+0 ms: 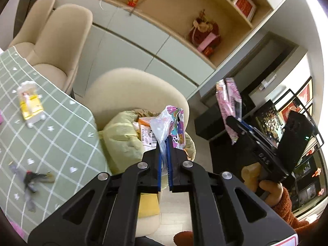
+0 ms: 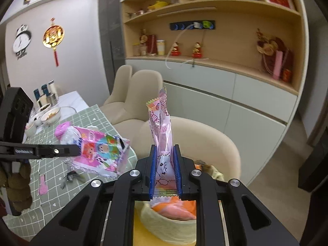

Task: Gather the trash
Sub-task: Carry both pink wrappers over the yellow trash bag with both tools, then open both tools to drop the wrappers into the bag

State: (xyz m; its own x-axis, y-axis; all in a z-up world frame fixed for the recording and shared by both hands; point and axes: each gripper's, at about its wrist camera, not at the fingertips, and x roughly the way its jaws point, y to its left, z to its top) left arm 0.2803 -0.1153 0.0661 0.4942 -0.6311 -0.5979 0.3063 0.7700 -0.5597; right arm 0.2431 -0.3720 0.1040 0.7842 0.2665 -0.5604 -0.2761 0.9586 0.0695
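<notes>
Left gripper (image 1: 165,141) clamped on cartoon-printed plastic bag (image 1: 174,123). Right gripper (image 2: 165,160) clamped on pink snack wrapper (image 2: 162,123), held upright. Lined trash bin (image 1: 123,139) seen just below and ahead of both tools, already part-filled. Step judged: carry to bin. Next called for: both pieces positioned over opening, jaws released. More litter (image 1: 32,104) left on tablecloth (image 1: 61,123).

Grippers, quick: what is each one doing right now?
Left tool: shut on the cartoon-print bag.
Right tool: shut on the pink wrapper.

place: home dining room | signs: clothed table (image 1: 61,123), chairs (image 2: 143,94), ornament shelves (image 2: 225,61)
</notes>
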